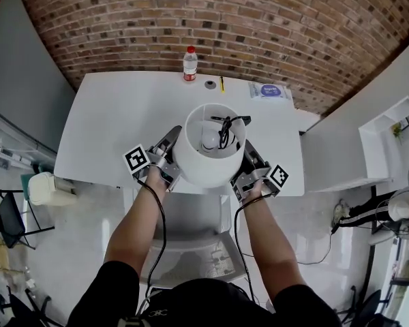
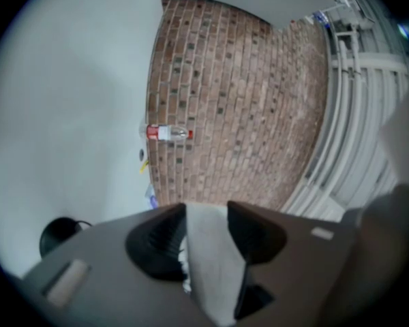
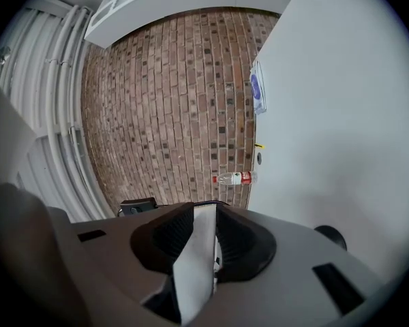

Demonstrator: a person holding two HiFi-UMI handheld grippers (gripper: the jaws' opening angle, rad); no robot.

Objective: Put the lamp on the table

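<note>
A white lamp with a round shade (image 1: 208, 148), a bulb and a black cord inside, hangs over the near edge of the white table (image 1: 116, 125). My left gripper (image 1: 172, 154) is shut on the shade's left wall, and my right gripper (image 1: 245, 161) is shut on its right wall. In the left gripper view the white shade wall (image 2: 208, 261) sits pinched between the black pads (image 2: 160, 240). The right gripper view shows the same: shade wall (image 3: 198, 257) clamped between dark pads (image 3: 242, 247). The lamp's base (image 2: 58, 234) shows as a dark disc against the table.
At the table's far edge stand a water bottle with a red label (image 1: 189, 63), a small dark disc (image 1: 210, 84), a yellow pen (image 1: 222, 84) and a blue-printed packet (image 1: 269, 90). A brick wall rises behind. A white chair (image 1: 191, 244) sits below the lamp, near the person.
</note>
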